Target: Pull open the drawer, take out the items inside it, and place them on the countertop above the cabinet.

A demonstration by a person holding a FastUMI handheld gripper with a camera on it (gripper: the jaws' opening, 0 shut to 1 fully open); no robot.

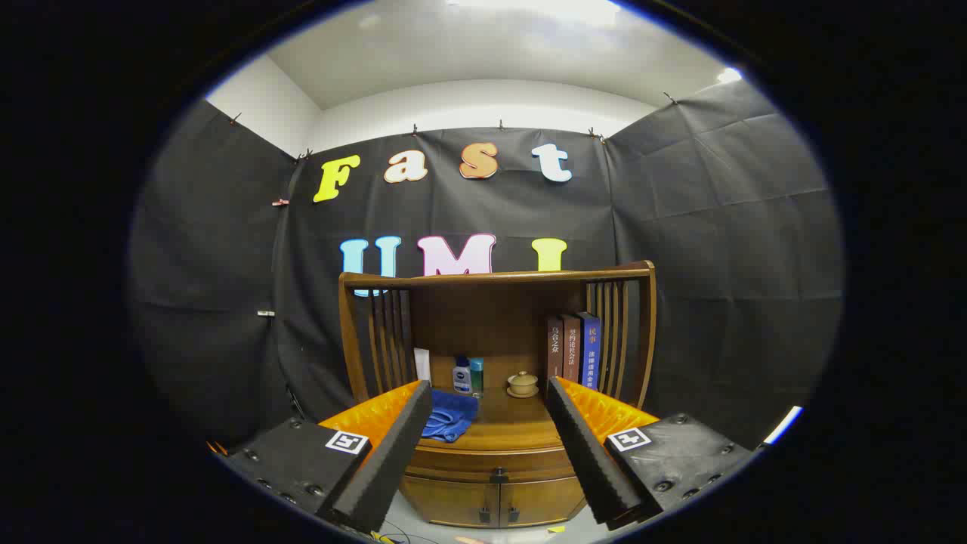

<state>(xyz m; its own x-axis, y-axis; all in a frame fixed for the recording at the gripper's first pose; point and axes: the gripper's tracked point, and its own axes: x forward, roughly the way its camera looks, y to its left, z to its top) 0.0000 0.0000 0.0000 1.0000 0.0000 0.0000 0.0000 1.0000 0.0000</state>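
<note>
Nearest, at the bottom of the gripper view: gripper (489,453) with jaws spread wide, two fingers (393,446) well apart, nothing between them but open air, nothing held. Just ahead and lower, between the fingers: wooden cabinet (491,491) with one drawer (495,462), shut, a single dark knob (498,475) at its middle; beneath it two small doors (453,502), each with its own dark pull. Above the drawer: table (514,427) of the cabinet, one blue cloth (451,417) crumpled on it close by the left finger. Farther back, under the railed wooden hutch (495,281): two bottles (461,375) side by side, one white with a blue cap, one teal just beside it; one small lidded cup (522,383) on a saucer; three books (572,349) standing upright at the right. At the far left of the recess, one pale flat thing (421,364), possibly a card, too small to tell.
</note>
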